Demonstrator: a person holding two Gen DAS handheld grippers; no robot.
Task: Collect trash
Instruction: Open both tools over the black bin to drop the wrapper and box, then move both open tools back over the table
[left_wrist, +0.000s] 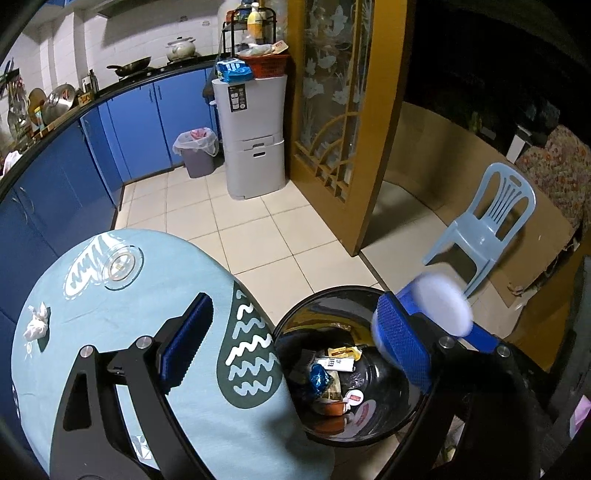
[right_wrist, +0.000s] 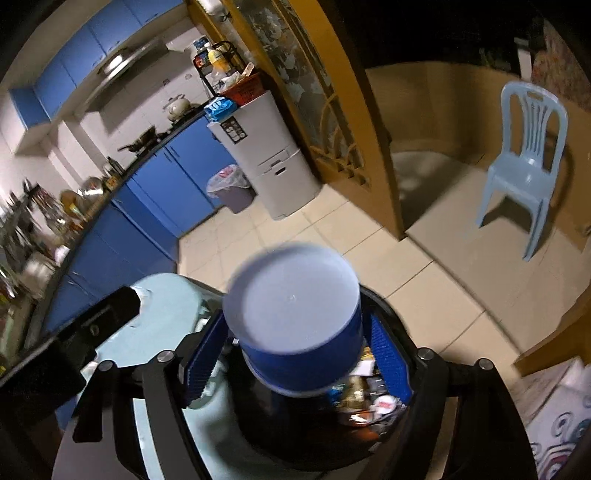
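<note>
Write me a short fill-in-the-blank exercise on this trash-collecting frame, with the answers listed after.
1. The blue cup sits between the jaws of the ____ gripper.
2. The cup hangs over the black ____, which already holds wrappers.
3. A crumpled tissue lies on the light blue ____.
4. The left gripper is open and holds ____.

Answers: right; trash bin; tablecloth; nothing

Kitchen lit from overhead, far room falling into darkness

White wall tiles and floor tiles (left_wrist: 255, 236) are showing bright and sharp in the left wrist view, while the black bin (left_wrist: 354, 435) is throwing back glossy reflections. The blue cup (right_wrist: 295, 321) is smearing with motion blur, as is the counter clutter (right_wrist: 44, 229) at the right view's edge. Fisheye bending is curving the cabinets (left_wrist: 48, 192), and black vignette is ringing both frames.
</note>
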